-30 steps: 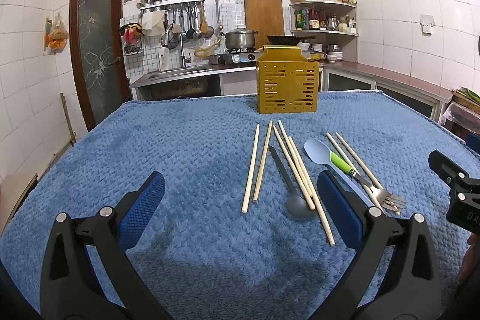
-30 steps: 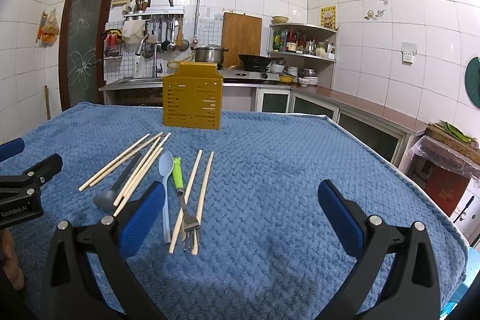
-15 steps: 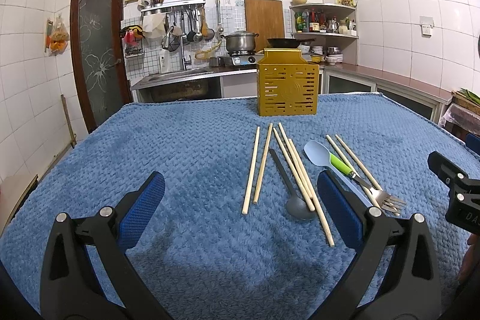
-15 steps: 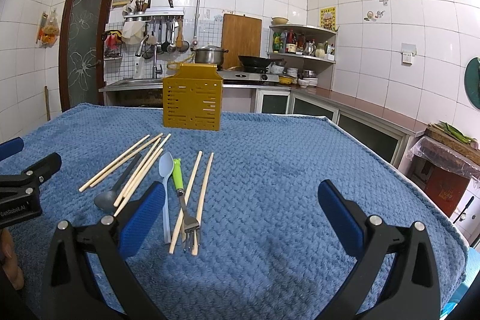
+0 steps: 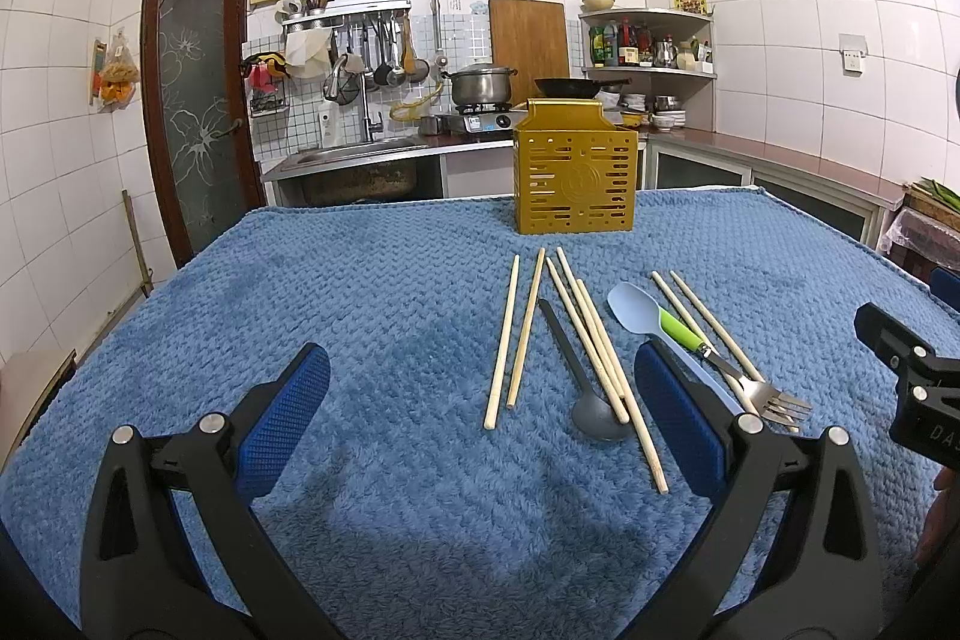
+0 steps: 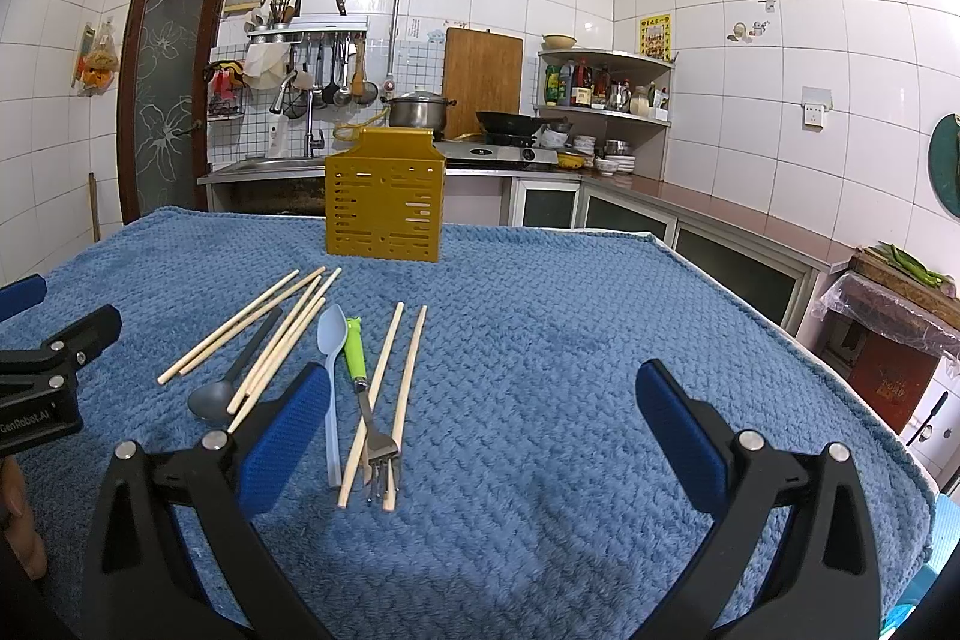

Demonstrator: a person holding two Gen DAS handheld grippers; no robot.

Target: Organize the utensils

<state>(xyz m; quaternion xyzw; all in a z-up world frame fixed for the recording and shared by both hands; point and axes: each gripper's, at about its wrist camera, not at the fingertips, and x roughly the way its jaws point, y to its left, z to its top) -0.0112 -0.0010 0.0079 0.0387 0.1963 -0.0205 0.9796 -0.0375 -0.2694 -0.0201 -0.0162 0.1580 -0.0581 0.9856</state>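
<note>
My left hand-held gripper [image 5: 480, 412] hovers spread wide, gripping nothing; my right hand-held gripper [image 6: 483, 415] likewise gapes bare; chopsticks [image 5: 591, 349], dark spoon [image 5: 573, 367], blue spoon [image 5: 636, 307] and green-handled fork [image 5: 714, 358] lie flat on the blue-covered surface [image 5: 360, 310]; yellow holder [image 5: 574, 172] stands upright behind them.

On the surface [image 5: 360, 292] we see the utensil holder [image 5: 574, 172] at the far side; chopsticks [image 5: 517, 334], spoons [image 5: 576, 370] and fork [image 5: 729, 367] lie nearer.

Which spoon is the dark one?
The grey spoon lying among the chopsticks, bowl toward the left gripper. The other spoon is light blue and lies beside the green-handled fork.
</note>
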